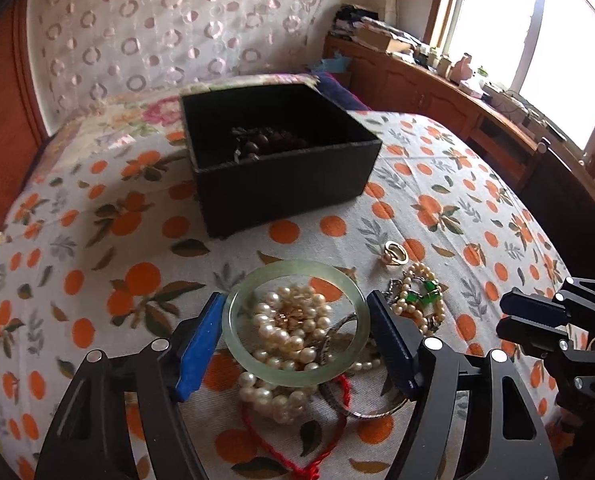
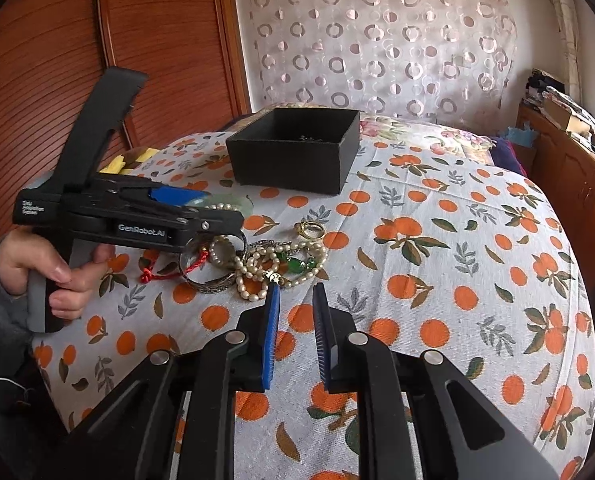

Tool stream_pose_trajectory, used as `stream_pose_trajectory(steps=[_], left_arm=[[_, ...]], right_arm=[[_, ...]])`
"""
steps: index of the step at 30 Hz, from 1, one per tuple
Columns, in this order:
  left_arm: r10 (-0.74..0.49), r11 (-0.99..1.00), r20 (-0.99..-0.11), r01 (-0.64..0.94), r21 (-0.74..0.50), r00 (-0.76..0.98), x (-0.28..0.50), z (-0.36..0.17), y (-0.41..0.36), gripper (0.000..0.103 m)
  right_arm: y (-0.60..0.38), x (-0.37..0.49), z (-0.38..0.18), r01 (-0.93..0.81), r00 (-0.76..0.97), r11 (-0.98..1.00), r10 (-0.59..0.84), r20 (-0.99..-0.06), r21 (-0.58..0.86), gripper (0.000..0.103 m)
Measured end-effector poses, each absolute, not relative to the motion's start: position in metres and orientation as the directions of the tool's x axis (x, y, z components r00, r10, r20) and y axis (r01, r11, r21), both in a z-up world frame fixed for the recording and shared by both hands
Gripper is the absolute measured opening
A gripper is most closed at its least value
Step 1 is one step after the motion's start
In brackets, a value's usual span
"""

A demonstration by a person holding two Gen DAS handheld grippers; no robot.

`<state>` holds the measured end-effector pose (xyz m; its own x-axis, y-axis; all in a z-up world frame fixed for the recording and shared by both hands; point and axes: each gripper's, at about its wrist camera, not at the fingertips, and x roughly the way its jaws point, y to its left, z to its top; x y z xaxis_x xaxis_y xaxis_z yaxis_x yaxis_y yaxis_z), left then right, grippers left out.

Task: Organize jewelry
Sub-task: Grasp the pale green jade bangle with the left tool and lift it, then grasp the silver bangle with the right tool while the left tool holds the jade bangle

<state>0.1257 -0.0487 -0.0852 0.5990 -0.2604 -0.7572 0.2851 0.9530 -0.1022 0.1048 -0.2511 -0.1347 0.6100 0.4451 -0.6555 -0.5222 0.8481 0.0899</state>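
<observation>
A pale green jade bangle lies on a heap of pearl strands, a silver bangle and a red cord. My left gripper is open, one blue pad on each side of the bangle, close to its rim. A gold ring and a pearl bracelet with green stones lie to the right. A black open box behind holds dark wooden beads. My right gripper is open and empty, just short of the bracelet.
The jewelry lies on an orange-print cloth over a rounded table. A wooden cabinet with clutter stands at the right under a window. A curtain hangs behind. The hand with the left gripper is at the left in the right wrist view.
</observation>
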Motion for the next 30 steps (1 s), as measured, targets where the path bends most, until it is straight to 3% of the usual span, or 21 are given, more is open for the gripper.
stream_pose_trajectory(steps=[6, 8, 30], left_arm=[[-0.240, 0.962, -0.706, 0.259, -0.082, 0.667, 0.102, -0.063, -0.033, 0.069], [-0.235, 0.965, -0.691, 0.250, -0.082, 0.683, 0.092, -0.057, -0.027, 0.069], [-0.183, 0.982, -0.629, 0.171, -0.081, 0.756, 0.036, -0.040, 0.022, 0.069]], right_arm=[[-0.235, 0.109, -0.136, -0.546, 0.592, 0.833, 0.461, -0.661, 0.091, 0.021], [-0.229, 0.108, -0.135, -0.556, 0.587, 0.826, 0.472, -0.658, 0.096, 0.031], [-0.158, 0.112, -0.139, -0.674, 0.488, 0.735, 0.519, -0.702, 0.075, 0.031]])
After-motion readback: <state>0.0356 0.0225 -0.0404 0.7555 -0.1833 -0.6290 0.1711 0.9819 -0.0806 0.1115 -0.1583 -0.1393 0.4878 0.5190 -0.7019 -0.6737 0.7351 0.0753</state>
